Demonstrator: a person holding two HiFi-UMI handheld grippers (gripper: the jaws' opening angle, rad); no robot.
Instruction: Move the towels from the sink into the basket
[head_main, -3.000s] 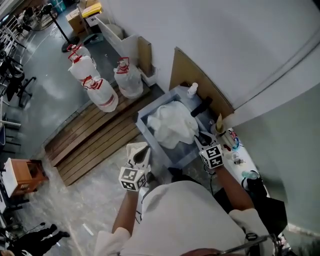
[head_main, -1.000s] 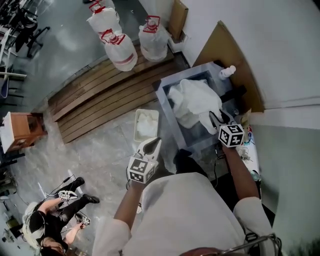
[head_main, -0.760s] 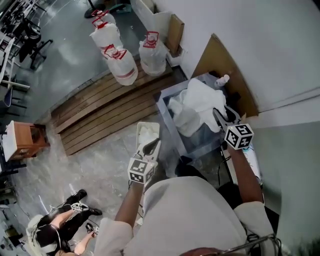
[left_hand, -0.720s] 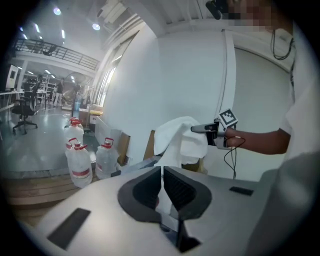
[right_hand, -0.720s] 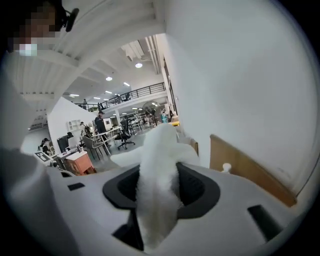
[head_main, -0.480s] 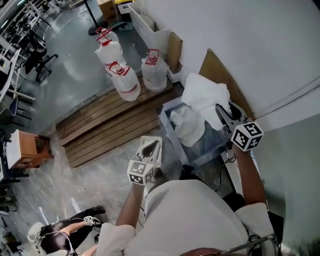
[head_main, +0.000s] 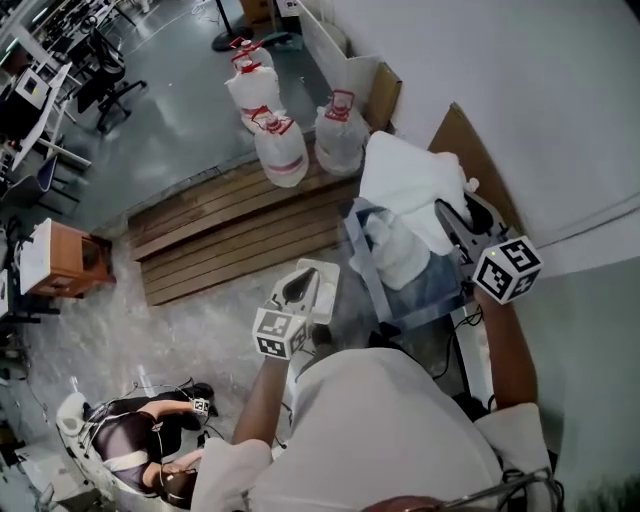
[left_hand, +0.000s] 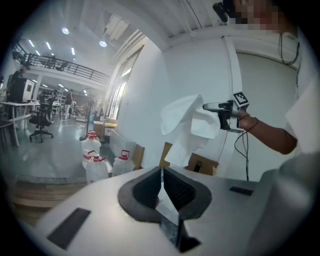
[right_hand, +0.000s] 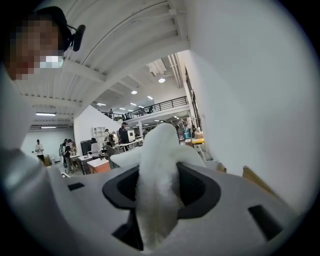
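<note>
My right gripper (right_hand: 159, 185) is clamping its jaws on a white towel (head_main: 405, 185), holding it in the air above the sink (head_main: 358, 250), while my left gripper (left_hand: 161, 172) is hovering with its jaws pressed together and empty near the basket (head_main: 330, 268) on the floor.

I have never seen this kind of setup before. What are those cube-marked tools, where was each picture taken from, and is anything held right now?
No robot here: a person holds a two-jaw gripper in each hand; the marker cubes belong to them. The head view looks down from the person's head; the other two cameras ride on the grippers, looking along their jaws. The right gripper is clamped on a white towel, held above the sink, where a second towel lies. The left gripper has its jaws together and empty, roughly above a white basket on the floor.
</note>
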